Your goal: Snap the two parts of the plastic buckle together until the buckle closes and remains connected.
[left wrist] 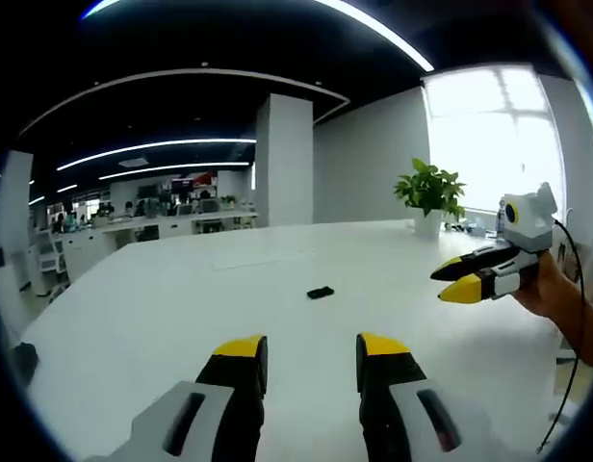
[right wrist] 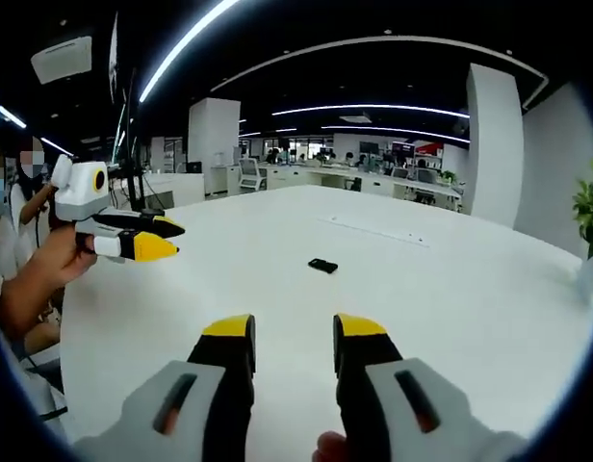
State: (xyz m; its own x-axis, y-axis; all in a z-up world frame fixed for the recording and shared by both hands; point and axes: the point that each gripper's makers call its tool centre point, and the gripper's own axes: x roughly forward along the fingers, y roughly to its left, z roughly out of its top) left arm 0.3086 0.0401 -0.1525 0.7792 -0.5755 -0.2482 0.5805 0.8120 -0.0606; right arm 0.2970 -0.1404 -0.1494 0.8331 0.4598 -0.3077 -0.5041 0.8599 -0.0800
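Nearest my lens in the left gripper view is my left gripper (left wrist: 311,354), its 2 yellow-tipped jaws rising from the bottom with a clear gap of white table between them, so they stand apart and hold nothing. Past them, the white table (left wrist: 181,289) runs out wide, and the buckle (left wrist: 320,293) lies on it as a small dark piece, well ahead of the jaws and roughly in line with the gap. It is too small for me to tell whether its 2 parts are joined or separate.

At the right of that view I see the right gripper (left wrist: 451,279) held above the table edge in a person's hand (left wrist: 547,289); its 2 yellow tips look close together, but I cannot tell from this side angle whether they touch. A potted plant (left wrist: 429,192) stands on the far side of the table near the bright window.

In the right gripper view, the right gripper's own jaws show apart, with bare table between the tips. The buckle sits ahead of them, well clear. The left gripper appears at the left, held in a hand (right wrist: 61,255) over the table's edge.
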